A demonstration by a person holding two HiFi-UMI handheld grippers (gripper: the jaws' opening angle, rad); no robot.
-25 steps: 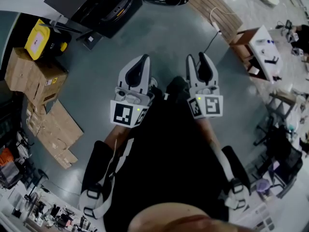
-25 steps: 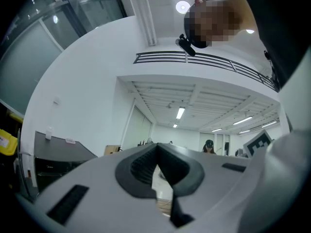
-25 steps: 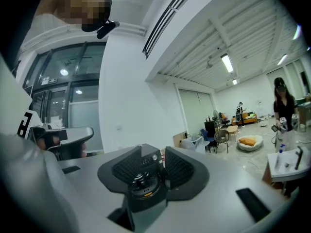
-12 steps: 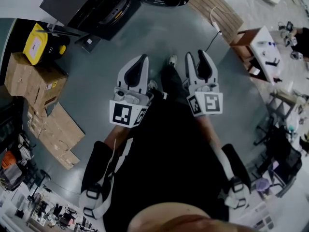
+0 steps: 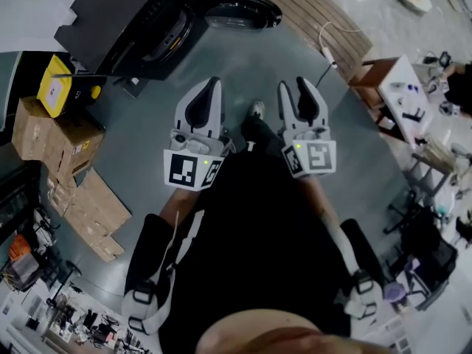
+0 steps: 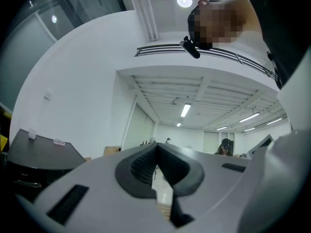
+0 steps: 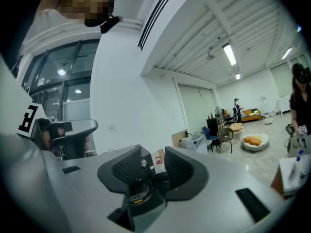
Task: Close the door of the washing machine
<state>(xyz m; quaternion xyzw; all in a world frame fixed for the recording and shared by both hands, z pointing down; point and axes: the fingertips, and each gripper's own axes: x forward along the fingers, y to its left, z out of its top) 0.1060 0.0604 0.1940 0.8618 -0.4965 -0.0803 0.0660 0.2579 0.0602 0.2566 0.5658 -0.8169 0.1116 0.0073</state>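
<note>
The dark washing machine point(image 5: 122, 22) stands at the upper left of the head view, its drum opening point(image 5: 167, 32) facing the floor space. Its round black door point(image 5: 237, 9) hangs swung open to the right. Both grippers are held side by side in front of the person's body, well short of the machine. My left gripper point(image 5: 209, 87) point(image 6: 155, 147) has its jaws pressed together on nothing. The jaws of my right gripper point(image 5: 293, 89) point(image 7: 152, 157) stand apart with a gap between the pads, holding nothing.
A yellow device point(image 5: 55, 84) and cardboard boxes point(image 5: 50, 135) sit left of the machine, with flattened cardboard point(image 5: 90, 206) below them. A slatted wooden bench point(image 5: 324, 12) and a white cable point(image 5: 330, 44) lie at the upper right. A table point(image 5: 402, 78) stands to the right. Grey floor lies ahead.
The person has stepped toward the washing machine, so the machine and its open door show larger and lower in the frame. Both grippers sit slightly higher; their jaws have not changed.
</note>
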